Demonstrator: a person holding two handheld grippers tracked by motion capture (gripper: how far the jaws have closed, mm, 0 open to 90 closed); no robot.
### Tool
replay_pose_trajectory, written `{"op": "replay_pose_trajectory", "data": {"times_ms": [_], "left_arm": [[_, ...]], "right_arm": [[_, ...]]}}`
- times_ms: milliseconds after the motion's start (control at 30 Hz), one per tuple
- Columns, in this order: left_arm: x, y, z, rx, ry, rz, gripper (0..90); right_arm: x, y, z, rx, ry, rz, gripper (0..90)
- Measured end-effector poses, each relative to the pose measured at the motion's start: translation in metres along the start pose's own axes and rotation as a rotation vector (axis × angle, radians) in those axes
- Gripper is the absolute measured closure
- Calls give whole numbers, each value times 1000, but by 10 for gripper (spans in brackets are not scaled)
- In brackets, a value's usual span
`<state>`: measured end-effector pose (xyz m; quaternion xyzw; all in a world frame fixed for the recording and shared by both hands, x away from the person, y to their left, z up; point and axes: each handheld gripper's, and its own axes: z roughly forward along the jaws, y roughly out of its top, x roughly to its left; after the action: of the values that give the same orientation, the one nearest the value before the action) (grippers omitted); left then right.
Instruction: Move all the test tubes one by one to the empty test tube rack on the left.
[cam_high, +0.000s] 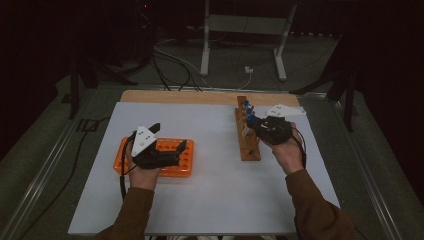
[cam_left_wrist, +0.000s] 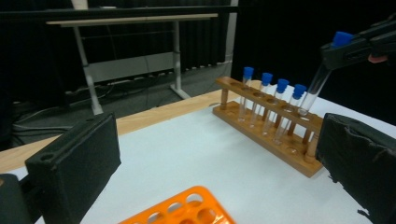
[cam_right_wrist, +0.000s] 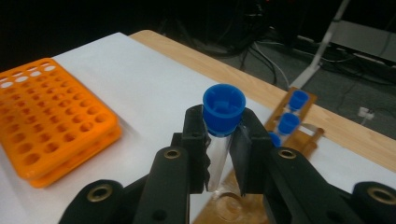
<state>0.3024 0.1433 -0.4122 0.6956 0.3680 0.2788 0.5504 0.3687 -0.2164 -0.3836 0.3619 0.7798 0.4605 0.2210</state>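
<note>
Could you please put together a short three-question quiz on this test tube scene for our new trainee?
1. True or false: the right claw is shut on a blue-capped test tube.
2. How many capped tubes stand in the wooden rack, as the left gripper view shows it? A) two B) four C) six
3. What colour is the rack under the left claw, and do that claw's jaws hold anything?

Key
1. True; it grips the tube just below the cap, above the wooden rack.
2. B, four.
3. Orange; the jaws stand open with nothing between them.
</note>
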Motion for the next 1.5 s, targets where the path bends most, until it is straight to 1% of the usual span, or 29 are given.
{"op": "replay_pose_trajectory", "data": {"times_ms": [33,67,100,200,267,300,333,367,467,533,567,600,700,733,767,800,900,933,967,1000,1033,1100,1200,1233,1267,1300,1333,1367,1500], "left_arm": [[-4,1,6,14,-14,5,13],[-4,1,6,14,-14,5,13],[-6,1,9,21,-19,8,13],[-12,3,18,41,-33,14,14],[-16,4,23,51,-38,21,22],[-18,4,26,57,-37,20,34],[-21,4,30,65,-45,17,41],[-21,4,30,65,-45,17,46],[-27,4,39,82,-57,10,70],[-32,3,45,93,-54,20,91],[-34,3,47,96,-58,29,131],[-37,2,49,96,-75,34,180],[-45,2,56,105,-115,32,180],[-48,2,59,107,-134,35,196],[-50,2,61,105,-141,39,251],[-53,2,63,110,-145,47,251],[-58,2,70,119,-156,55,384],[-59,1,72,124,-160,56,418],[-60,1,74,130,-160,51,418],[-61,0,76,137,-163,51,474],[-62,-1,79,149,-161,60,495],[-62,-2,80,152,-168,58,516],[-63,-4,82,154,-179,66,637],[-63,-4,83,154,-186,65,637],[-63,-4,83,154,-188,65,680],[-63,-5,83,155,-187,68,680],[-63,-5,83,155,-189,67,723],[-62,-5,83,151,-198,61,723],[-64,-6,83,148,-214,72,771]], "right_arm": [[1,0,1,1,8,-2,768],[3,1,3,1,16,-1,768],[3,1,3,1,16,-1,768],[10,1,8,3,50,7,768],[12,1,9,4,57,6,768],[16,2,12,7,78,8,767],[18,2,13,8,83,7,767],[18,2,13,8,83,7,767],[29,4,18,16,108,-14,767],[34,5,20,21,119,-17,767],[36,6,21,24,126,-18,767],[38,6,22,24,133,-20,767],[43,7,24,26,145,-25,767],[45,8,25,26,153,-25,767],[50,9,27,28,165,-27,767],[50,9,27,28,165,-27,767],[56,11,29,25,196,-27,767],[58,11,29,25,204,-23,767],[58,11,29,25,204,-23,767],[60,11,30,24,214,-23,766],[61,12,30,24,217,-24,766],[62,12,30,25,222,-22,767],[64,12,31,27,235,-21,766],[64,12,31,27,235,-21,766],[65,12,31,28,242,-19,766],[65,12,31,28,242,-19,766],[65,11,31,31,245,-19,767],[65,11,31,31,245,-19,767],[65,11,32,32,250,-15,763]]}}
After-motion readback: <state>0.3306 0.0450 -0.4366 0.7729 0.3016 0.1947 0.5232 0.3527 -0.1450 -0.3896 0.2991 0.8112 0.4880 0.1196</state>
